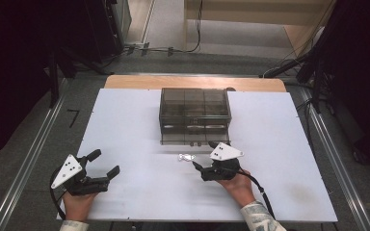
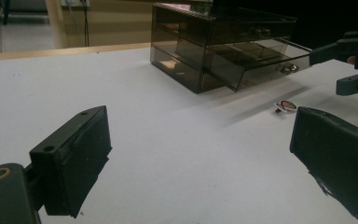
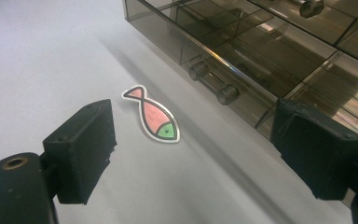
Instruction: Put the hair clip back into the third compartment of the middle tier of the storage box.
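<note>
White table top (image 1: 125,120) on a wooden desk, grey carpet and cables beyond, dark at both sides. Smoky plastic drawer box (image 1: 195,108) at the far middle, bottom drawer (image 3: 242,60) pulled out. Fish sticker (image 3: 152,115) (pink, green head) flat on the table just before that drawer. Right gripper (image 1: 205,155) spread wide, sticker between jaws, untouched. Left gripper (image 1: 103,162) spread too, well apart, holding nothing.

One fish sticker (image 3: 152,119), one smoked drawer box (image 1: 195,114), two grippers, one white table (image 1: 125,125)
</note>
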Demonstrator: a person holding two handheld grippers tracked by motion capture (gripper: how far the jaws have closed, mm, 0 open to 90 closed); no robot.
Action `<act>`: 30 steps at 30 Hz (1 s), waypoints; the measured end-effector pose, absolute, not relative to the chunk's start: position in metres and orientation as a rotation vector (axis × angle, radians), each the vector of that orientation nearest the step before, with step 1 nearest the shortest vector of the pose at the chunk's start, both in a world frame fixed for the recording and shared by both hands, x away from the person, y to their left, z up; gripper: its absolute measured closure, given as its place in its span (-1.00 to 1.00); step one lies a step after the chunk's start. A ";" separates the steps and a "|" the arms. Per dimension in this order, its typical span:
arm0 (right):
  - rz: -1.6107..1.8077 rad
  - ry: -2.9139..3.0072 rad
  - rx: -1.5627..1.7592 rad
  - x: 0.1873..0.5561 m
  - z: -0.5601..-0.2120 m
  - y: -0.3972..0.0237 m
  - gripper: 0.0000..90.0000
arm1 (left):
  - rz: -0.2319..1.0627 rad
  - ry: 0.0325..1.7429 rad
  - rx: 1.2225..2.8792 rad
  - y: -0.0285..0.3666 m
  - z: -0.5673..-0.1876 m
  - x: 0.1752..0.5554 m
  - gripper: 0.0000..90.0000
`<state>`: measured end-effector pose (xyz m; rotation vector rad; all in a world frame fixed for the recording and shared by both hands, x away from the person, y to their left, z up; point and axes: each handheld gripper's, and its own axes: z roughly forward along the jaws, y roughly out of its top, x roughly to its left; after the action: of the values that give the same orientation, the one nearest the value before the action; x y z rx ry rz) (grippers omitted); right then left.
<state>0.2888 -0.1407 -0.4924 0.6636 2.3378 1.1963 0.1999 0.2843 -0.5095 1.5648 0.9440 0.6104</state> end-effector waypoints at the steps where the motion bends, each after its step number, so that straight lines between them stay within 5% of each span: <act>1: 1.193 2.340 0.667 0.289 -0.493 -0.140 -0.72 | 0.610 0.943 1.565 0.284 -0.509 0.200 -0.88; 30: 1.134 2.406 0.590 0.296 -0.504 -0.124 -0.45 | 0.610 0.944 1.565 0.284 -0.509 0.200 -0.88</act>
<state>0.2959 -0.1243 -0.5038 0.5904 2.4058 1.1343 0.1998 0.2840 -0.5095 1.5650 0.9437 0.6100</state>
